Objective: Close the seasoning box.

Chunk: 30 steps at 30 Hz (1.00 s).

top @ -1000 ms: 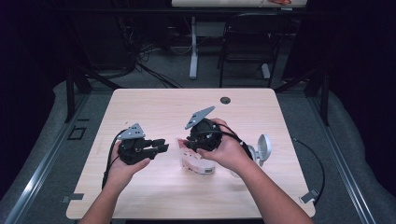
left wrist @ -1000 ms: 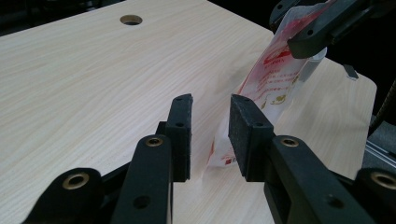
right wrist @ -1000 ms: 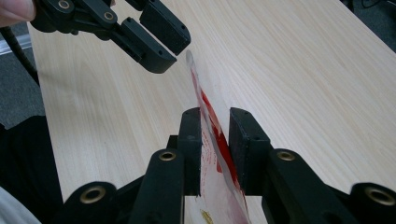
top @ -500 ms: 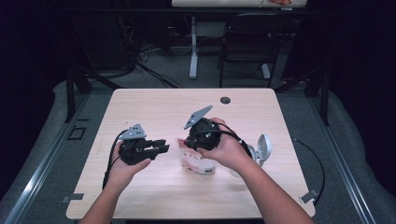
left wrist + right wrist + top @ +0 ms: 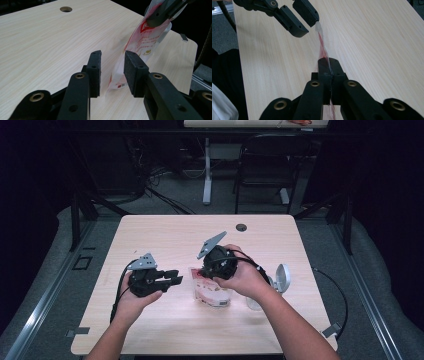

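Observation:
A red and white plastic packet hangs over the middle of the wooden table. My right gripper has just been closing and is now shut on the packet's thin upper edge. In the high view my right gripper points down and left. My left gripper is to the left of the packet and its jaws have just been opening. In the left gripper view its pads stand apart, and the packet hangs just beyond them. The packet's far corner lies at the tip of one left jaw, unpressed.
A white round object on a stand sits just right of my right hand, with a clear piece in front of it. A cable hole lies at the table's back. A chair and desk legs stand beyond the table.

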{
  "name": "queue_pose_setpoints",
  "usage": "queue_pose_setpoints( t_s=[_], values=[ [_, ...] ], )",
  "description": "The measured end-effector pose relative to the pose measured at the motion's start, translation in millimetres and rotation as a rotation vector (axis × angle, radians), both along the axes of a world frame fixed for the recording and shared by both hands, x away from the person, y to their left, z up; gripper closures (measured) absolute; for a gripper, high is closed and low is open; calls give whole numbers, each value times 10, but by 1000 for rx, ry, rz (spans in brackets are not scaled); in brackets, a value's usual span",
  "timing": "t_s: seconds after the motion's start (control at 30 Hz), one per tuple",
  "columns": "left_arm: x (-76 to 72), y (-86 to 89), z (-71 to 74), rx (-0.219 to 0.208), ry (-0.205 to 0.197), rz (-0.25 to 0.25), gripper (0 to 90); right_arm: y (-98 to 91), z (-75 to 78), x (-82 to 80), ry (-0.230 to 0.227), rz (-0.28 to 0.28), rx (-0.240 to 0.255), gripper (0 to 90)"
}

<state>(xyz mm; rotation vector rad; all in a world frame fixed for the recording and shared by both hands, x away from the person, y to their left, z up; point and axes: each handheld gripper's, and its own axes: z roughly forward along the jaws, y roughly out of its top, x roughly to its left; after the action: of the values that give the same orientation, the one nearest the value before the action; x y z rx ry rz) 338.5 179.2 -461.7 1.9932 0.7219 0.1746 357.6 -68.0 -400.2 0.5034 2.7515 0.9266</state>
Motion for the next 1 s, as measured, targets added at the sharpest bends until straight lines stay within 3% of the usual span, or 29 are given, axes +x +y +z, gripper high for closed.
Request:
queue_pose_setpoints(
  t_s=[0.1,0.47,0.57,0.67,0.83,1.0],
  values=[
    [3,-28,-21,9,6,-17,646,-30,6,-8,-20,-4,3,900],
    [-5,-141,-85,43,3,-68,565,-130,64,-49,-20,10,49,900],
    [-9,-171,-101,63,-11,-60,560,-155,107,-78,-24,18,62,900],
    [0,-196,-120,64,-1,-89,549,-165,147,-115,-34,24,62,900],
    [9,-217,-159,15,-3,-119,503,-206,223,-153,-49,28,78,900],
    [15,-264,-200,6,-6,-160,483,-238,334,-208,-66,41,88,900]
  ],
)
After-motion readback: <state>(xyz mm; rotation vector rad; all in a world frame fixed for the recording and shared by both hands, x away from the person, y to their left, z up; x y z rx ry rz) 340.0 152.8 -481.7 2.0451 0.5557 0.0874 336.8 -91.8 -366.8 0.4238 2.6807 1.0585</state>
